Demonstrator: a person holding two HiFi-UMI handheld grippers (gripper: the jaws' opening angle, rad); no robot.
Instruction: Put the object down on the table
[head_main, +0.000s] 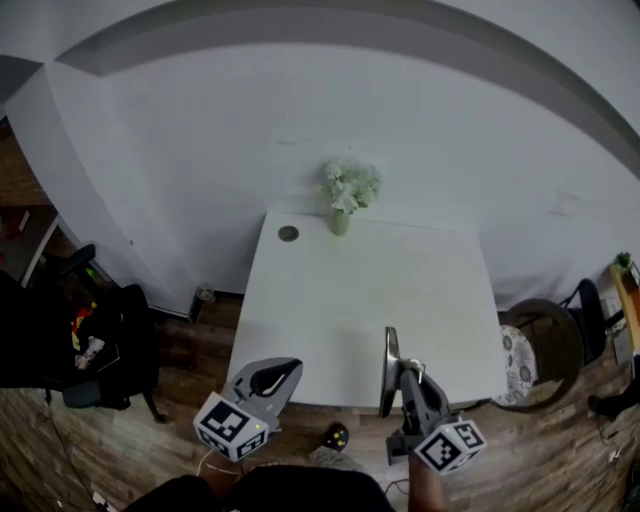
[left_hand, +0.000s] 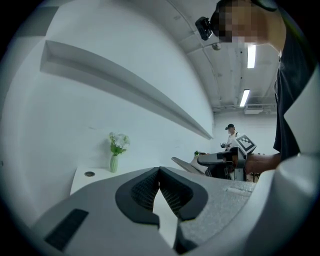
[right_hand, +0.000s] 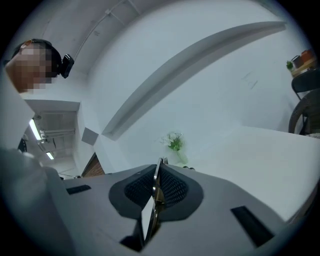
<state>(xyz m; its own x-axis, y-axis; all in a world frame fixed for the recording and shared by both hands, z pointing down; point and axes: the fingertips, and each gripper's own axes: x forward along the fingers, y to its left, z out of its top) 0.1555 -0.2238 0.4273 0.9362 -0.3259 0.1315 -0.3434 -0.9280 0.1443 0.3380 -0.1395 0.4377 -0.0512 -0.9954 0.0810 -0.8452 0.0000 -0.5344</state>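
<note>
A thin flat grey metal piece (head_main: 389, 368) stands on edge over the front of the white table (head_main: 340, 300). My right gripper (head_main: 402, 374) is shut on it. In the right gripper view the piece (right_hand: 155, 192) shows as a narrow blade between the pads, running out past the right gripper (right_hand: 158, 172). From the left gripper view the piece (left_hand: 186, 165) juts left from the right gripper (left_hand: 209, 160). My left gripper (head_main: 284, 373) hovers at the table's front left edge. In its own view the left gripper (left_hand: 159, 173) is shut with nothing between its pads.
A small vase of white flowers (head_main: 343, 200) stands at the table's back edge, with a small round disc (head_main: 288, 233) to its left. A round chair (head_main: 545, 340) is to the right and a black chair (head_main: 105, 350) to the left. A person (left_hand: 231, 136) stands far off.
</note>
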